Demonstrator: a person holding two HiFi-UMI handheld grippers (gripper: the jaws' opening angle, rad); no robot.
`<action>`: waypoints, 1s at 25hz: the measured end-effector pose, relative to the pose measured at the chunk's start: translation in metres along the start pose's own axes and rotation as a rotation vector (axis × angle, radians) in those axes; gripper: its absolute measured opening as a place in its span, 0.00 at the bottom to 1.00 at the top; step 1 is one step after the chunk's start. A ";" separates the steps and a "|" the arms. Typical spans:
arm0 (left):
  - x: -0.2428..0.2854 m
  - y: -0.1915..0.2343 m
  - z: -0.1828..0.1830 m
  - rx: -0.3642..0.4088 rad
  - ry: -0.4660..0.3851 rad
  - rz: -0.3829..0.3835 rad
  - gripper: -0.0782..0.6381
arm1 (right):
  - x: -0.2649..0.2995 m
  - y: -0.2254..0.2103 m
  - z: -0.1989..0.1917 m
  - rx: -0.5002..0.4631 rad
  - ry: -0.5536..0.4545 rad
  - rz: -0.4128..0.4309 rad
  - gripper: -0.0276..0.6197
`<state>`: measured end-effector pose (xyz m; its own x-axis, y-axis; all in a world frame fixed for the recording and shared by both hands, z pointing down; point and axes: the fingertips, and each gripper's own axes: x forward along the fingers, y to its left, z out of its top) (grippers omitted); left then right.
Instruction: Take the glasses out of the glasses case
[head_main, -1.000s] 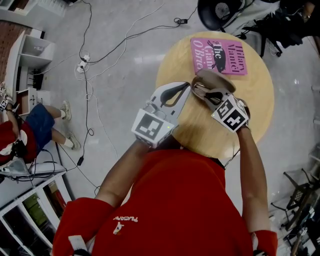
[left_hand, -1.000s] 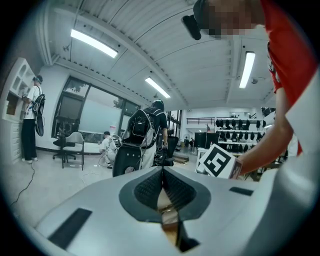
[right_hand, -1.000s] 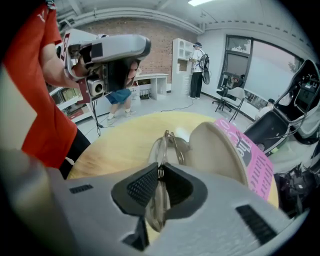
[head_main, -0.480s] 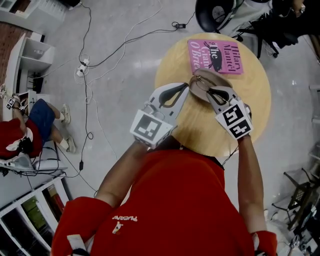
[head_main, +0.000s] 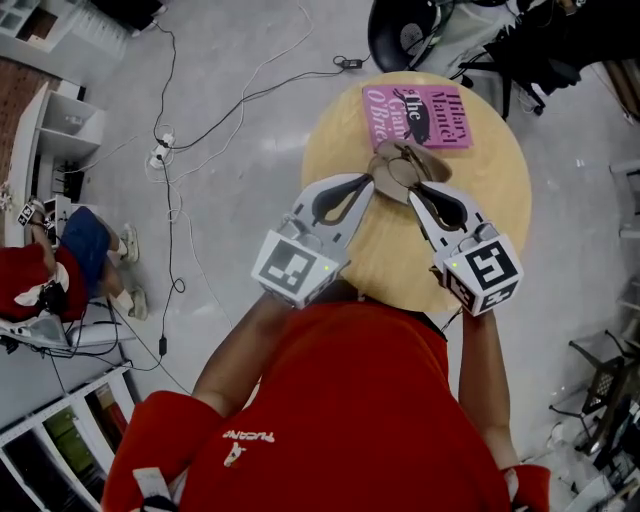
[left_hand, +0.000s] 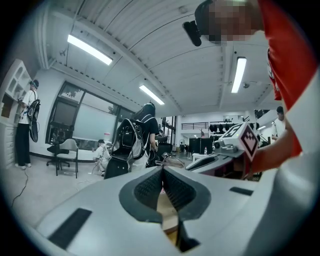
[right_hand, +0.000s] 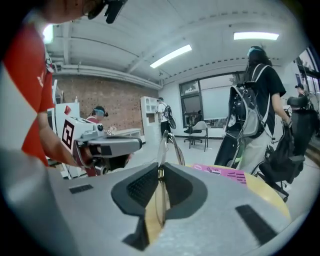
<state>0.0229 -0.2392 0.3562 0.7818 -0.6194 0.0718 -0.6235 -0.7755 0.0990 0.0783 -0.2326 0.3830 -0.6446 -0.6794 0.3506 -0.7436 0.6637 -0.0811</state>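
I read right claw (head_main: 413, 192) nipped nearly shut on the glasses (right_hand: 162, 150), edge-on, long axis toward 12 o'clock. Left claw (head_main: 372, 182) pinched shut on tan glasses case (head_main: 400, 165), bench's (head_main: 500, 200) 12 o'clock side.

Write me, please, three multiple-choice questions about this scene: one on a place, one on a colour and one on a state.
1. Where does the book lie?
A on the table
B on the floor
C in a gripper

2. What colour is the book's cover?
A green
B pink
C black

3. What is between the right gripper jaws?
A nothing
B the book
C the glasses

Answers:
1 A, it lies flat on the round wooden top.
2 B, the cover is pink.
3 C, the right gripper view shows the jaws shut on them.
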 end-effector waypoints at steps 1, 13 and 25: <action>-0.001 -0.002 0.003 0.001 -0.006 -0.003 0.12 | -0.004 0.003 0.005 0.015 -0.025 0.000 0.10; -0.015 -0.020 0.012 -0.004 -0.016 -0.023 0.12 | -0.041 0.023 0.018 0.154 -0.185 0.003 0.10; -0.018 -0.023 0.018 0.002 -0.032 -0.006 0.12 | -0.045 0.024 0.017 0.140 -0.186 0.014 0.10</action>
<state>0.0231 -0.2123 0.3344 0.7851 -0.6181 0.0392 -0.6186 -0.7796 0.0977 0.0867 -0.1916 0.3491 -0.6672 -0.7250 0.1712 -0.7432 0.6324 -0.2183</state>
